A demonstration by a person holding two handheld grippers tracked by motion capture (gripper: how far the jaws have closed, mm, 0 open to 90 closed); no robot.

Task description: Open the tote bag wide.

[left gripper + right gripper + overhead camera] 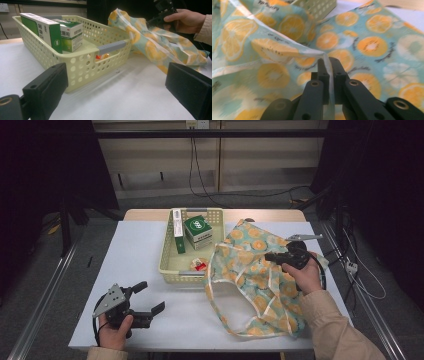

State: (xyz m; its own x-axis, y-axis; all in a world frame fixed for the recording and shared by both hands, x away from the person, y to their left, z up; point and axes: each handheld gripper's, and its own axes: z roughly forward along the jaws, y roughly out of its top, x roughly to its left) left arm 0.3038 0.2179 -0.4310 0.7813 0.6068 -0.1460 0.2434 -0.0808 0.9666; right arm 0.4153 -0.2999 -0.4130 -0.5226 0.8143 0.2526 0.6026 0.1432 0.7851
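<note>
High view: I logged a white table [145,270] with a cream basket [170,265] at its far middle and an orange-print cloth bag [255,285] sprawled just to the basket's right, its near end close to the table's front edge.
Right gripper [286,256]: over the bag's upper part, in my right hand [306,276]; jaws pressed together on a fold of the bag's pale hem. In the right gripper view the gripper [328,62] had the white edge [328,65] pinched between its black tips, the fabric drawn up into a ridge toward them.
Left gripper [149,297]: near the front left of the table, well apart from the bag; jaws spread wide with nothing between them.
Basket contents: two green-and-white boxes [53,31] stood at the far end, and a small red item [200,266] lay at the near end; too small to identify, possibly a packet.
Bag against basket: in the left gripper view the bag [155,47] seemed to touch the basket's right wall [117,53], though contact was hard to confirm.
</note>
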